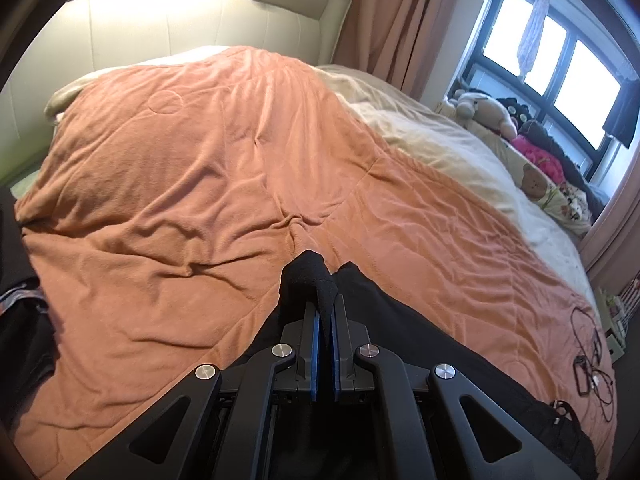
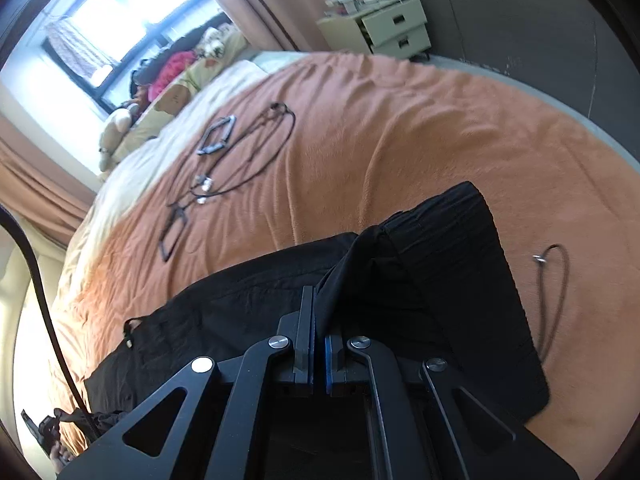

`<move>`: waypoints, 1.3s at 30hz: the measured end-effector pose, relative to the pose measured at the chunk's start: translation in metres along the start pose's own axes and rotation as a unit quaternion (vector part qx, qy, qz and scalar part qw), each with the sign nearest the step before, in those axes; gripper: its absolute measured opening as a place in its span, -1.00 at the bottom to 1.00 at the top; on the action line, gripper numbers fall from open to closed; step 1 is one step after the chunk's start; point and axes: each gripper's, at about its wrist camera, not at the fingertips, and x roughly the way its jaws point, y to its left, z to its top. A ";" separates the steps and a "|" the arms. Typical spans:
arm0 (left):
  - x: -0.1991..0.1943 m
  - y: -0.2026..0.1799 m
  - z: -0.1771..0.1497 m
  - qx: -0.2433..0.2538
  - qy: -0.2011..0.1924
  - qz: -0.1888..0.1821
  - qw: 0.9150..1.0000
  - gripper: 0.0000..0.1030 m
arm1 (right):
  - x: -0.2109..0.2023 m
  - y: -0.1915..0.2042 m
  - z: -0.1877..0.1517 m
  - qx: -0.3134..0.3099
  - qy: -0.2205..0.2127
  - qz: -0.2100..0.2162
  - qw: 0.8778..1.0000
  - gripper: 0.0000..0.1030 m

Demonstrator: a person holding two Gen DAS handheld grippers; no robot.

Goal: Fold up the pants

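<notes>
We see a wide bed covered by an orange blanket (image 1: pixel 208 168), rumpled all over, with a cream sheet (image 1: pixel 436 148) showing along its window side. On the blanket lie the black pants (image 2: pixel 448 280), spread flat in the right wrist view with one edge lifted toward us. Beyond them a tangle of black cables (image 2: pixel 240 160) rests on the blanket, well apart from the pants, and a small cream drawer unit (image 2: pixel 384 28) stands past the bed's far edge. Our left gripper (image 1: pixel 325 312) has its jaws pinched together on a bunched fold of the pants. Our right gripper (image 2: pixel 319 320) is likewise clamped on a raised fold of the same fabric.
</notes>
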 end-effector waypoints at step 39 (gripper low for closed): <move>0.045 0.005 0.020 0.054 0.060 0.010 0.997 0.28 | 0.017 0.113 -0.027 -0.224 -0.001 0.043 0.974 0.50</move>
